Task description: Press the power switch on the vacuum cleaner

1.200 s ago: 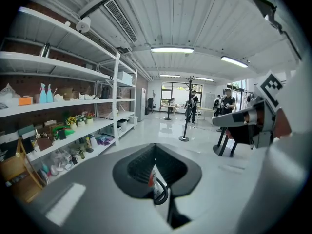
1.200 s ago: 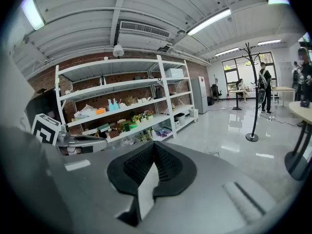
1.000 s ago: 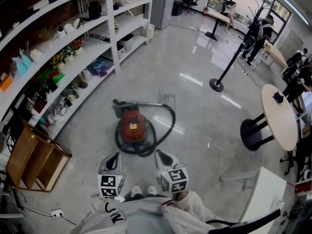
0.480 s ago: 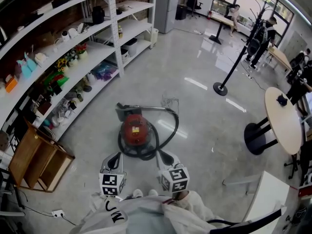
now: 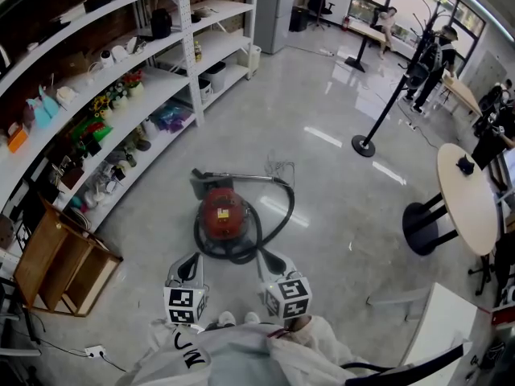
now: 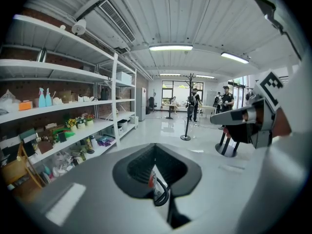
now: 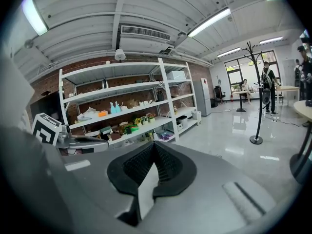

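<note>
1. Though both are clenched on nothing, the left gripper (image 5: 189, 265) and right gripper (image 5: 272, 260) hang short of the vacuum (image 5: 223, 213);
2. it sits on the floor (image 5: 338, 191) just ahead, hose (image 5: 278, 215) looped round it;
3. this fits nearing the switch or backing off after a press; any press needs one tip lowered onto the body.

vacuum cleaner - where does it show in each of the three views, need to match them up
Head view: the vacuum cleaner sits just below centre.
Left gripper view: only a red-and-black sliver of it shows, low in the middle, between the jaws.
Right gripper view: not in it.
Shared landmark: the white shelving, upper left in the head view, left in the left gripper view, centre in the right gripper view.
</note>
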Available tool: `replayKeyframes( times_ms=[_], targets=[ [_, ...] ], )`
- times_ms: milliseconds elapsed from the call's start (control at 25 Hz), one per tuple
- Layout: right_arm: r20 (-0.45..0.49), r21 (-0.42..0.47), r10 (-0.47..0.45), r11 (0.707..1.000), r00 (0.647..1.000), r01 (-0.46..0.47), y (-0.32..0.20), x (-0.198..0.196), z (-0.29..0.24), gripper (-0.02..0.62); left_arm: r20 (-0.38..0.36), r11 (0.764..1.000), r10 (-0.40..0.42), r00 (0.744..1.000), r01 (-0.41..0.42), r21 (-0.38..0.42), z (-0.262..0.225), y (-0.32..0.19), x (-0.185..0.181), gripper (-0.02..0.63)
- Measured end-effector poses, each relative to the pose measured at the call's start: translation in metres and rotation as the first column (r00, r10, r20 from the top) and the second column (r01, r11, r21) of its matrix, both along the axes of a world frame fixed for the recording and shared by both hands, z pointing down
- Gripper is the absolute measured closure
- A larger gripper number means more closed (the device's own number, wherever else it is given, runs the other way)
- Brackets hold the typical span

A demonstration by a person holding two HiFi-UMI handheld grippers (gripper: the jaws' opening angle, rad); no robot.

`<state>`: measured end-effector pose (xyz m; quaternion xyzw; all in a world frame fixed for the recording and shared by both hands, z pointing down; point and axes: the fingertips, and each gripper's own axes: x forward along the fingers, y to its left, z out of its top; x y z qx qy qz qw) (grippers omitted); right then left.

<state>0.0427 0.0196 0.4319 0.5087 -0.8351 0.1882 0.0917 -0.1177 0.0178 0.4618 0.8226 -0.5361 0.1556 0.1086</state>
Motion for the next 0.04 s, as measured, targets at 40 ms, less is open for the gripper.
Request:
replayKeyframes(
  times_ms=[40],
  targets=[
    [0.000, -0.001, -0.001, 1.000, 1.000, 0.001, 0.0001, 0.0006, 0.0004, 0.595, 0.000, 1.000, 0.000, 1.000, 0.000, 0.000, 0.0004, 0.0001, 0.0006, 0.606]
  ],
)
